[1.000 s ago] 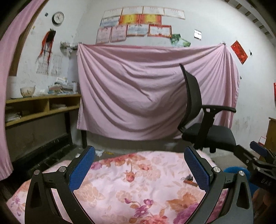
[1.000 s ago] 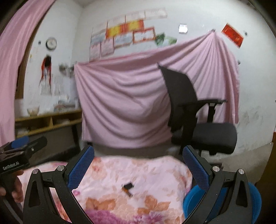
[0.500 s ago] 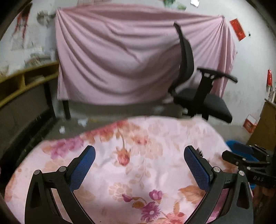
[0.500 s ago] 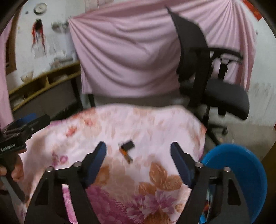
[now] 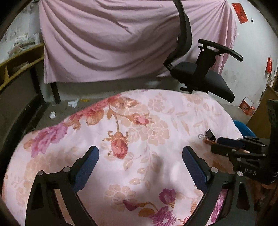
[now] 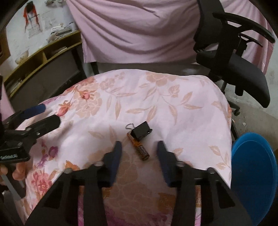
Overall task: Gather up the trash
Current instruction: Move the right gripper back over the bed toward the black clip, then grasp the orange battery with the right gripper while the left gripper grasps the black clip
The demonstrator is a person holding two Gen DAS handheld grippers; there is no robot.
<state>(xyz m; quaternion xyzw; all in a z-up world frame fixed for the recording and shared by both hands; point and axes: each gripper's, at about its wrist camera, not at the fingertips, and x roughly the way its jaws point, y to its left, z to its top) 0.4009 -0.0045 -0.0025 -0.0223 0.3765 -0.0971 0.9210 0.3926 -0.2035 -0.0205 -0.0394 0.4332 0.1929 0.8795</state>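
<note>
Blue bin (image 6: pixel 252 175) cut by right edge; right gripper (image 6: pixel 139 151) blurred (fingers) — battery (image 6: pixel 139 147) label unreadable.

A dim room hung with pink cloth

A table (image 5: pixel 182 107) under a pink flowered cover fills the near ground. Behind it a large pink sheet (image 5: pixel 111 38) hangs across the far wall, with a black office chair (image 5: pixel 203 76) at the far right. On the left stands a wooden shelf unit (image 6: pixel 43 53) holding papers and a bowl. The walls are white and scuffed, with red paper (image 5: pixel 240 10) stuck at the far right. The grey concrete floor (image 5: pixel 73 99) has scraps of white litter. An orange box (image 5: pixel 247 106) sits on the floor at the right.
</note>
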